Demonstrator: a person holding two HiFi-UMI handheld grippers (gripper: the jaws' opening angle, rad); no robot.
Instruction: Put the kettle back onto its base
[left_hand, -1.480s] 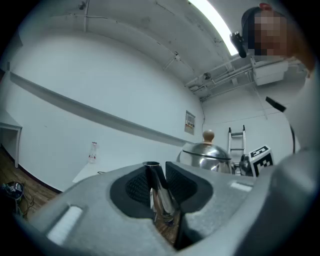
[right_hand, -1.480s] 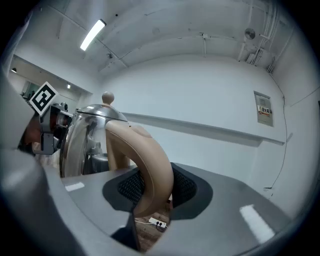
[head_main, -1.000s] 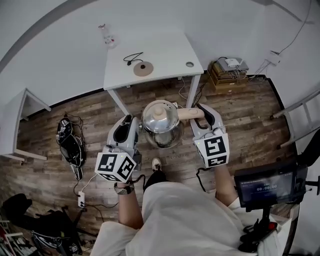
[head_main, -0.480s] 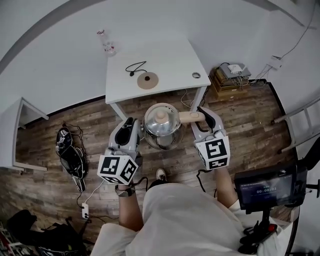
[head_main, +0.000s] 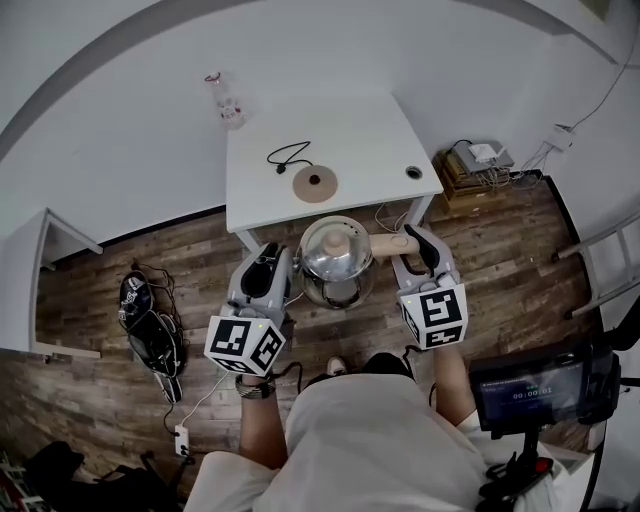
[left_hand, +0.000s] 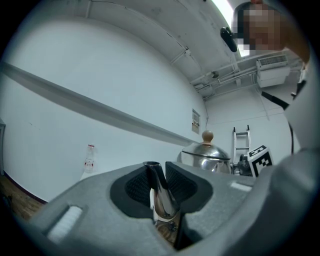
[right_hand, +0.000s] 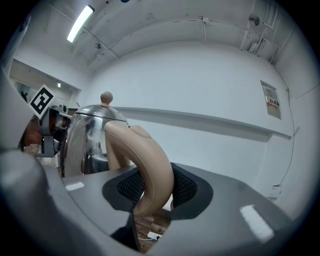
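Two grips | kettle (head_main: 336, 253) upright, axis left-right | left claw (left_hand: 159, 180) clamps leftward spout (left_hand: 161, 196) | right claw (right_hand: 152, 187) clamps handle (right_hand: 145, 160)

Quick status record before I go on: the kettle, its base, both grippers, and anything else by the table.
kettle: shiny steel kettle with a beige knob, held in the air at the white table's near edge, not on its base
base: round tan base with black cord, on the table, nothing on it
left gripper: shut on the steel spout
right gripper: shut on the beige handle
other: clear bottle by the table's far left corner
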